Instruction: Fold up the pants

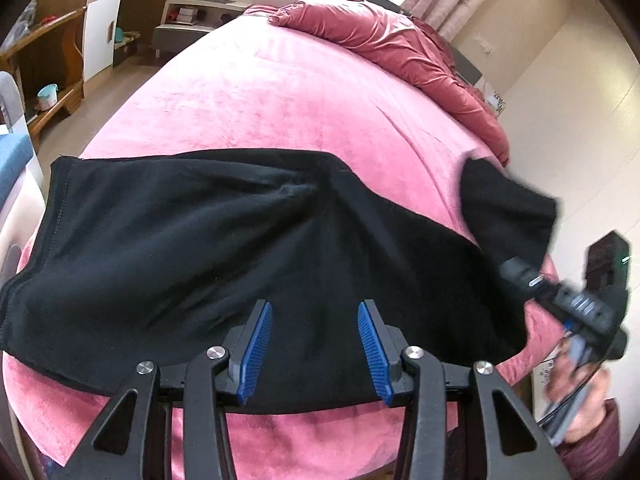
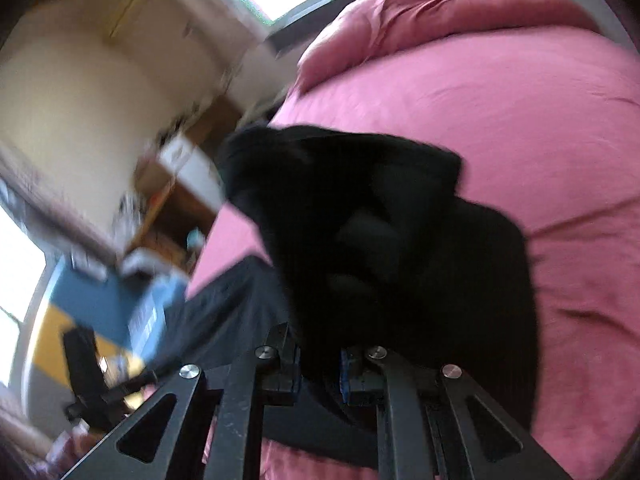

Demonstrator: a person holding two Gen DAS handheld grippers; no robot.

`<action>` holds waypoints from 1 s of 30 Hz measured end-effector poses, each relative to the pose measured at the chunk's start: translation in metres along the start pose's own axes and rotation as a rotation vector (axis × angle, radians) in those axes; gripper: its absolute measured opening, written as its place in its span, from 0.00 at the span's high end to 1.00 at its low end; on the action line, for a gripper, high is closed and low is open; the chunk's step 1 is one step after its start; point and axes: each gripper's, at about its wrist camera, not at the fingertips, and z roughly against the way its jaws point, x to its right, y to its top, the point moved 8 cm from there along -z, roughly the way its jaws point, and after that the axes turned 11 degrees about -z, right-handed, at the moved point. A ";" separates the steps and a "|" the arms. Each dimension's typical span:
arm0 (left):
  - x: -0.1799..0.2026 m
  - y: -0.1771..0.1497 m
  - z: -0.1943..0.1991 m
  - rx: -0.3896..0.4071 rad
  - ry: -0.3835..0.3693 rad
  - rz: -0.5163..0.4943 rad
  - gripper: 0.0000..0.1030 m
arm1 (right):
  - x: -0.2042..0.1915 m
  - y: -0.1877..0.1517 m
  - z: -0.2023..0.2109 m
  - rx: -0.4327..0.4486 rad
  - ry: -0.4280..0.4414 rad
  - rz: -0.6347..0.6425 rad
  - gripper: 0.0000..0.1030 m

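Two tools: left tool [image 1: 316, 350] wide over pants [image 1: 192, 248]; only right view shows right tool [image 2: 320, 364] clamping them.

Both wrist views look close down at the bed [image 1: 280, 92]; right seems blurred.

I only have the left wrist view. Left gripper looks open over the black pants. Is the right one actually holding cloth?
Observer: Yes. In the right wrist view the right gripper is shut on a bunch of the pants, with the jaws close together.
Operator: Is that cloth lifted or flat?
Observer: Lifted; it hangs bunched in front of the right camera, above the pink bed cover.
Operator: Is the left gripper visible from there?
Observer: No fingers. Only a blurred black handle at lower left; I cannot tell more.
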 end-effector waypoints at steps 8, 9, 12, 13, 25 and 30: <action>0.019 0.005 -0.005 -0.005 -0.129 -0.008 0.55 | -0.023 -0.067 -0.059 -0.103 -0.156 0.248 0.86; 0.024 0.007 -0.006 -0.008 -0.150 -0.007 0.55 | -0.025 -0.072 -0.061 -0.104 -0.173 0.281 0.86; 0.036 0.012 -0.012 -0.018 -0.216 0.012 0.43 | -0.026 -0.084 -0.062 -0.104 -0.200 0.352 0.74; 0.042 0.013 -0.015 -0.023 -0.244 0.022 0.38 | -0.026 -0.089 -0.064 -0.114 -0.191 0.357 0.63; 0.064 0.013 -0.064 -0.123 -0.318 0.101 0.27 | -0.002 -0.115 -0.007 -0.088 -0.119 0.272 0.48; 0.075 -0.002 -0.087 -0.200 -0.295 0.066 0.43 | 0.049 -0.094 0.038 0.005 -0.197 0.118 0.48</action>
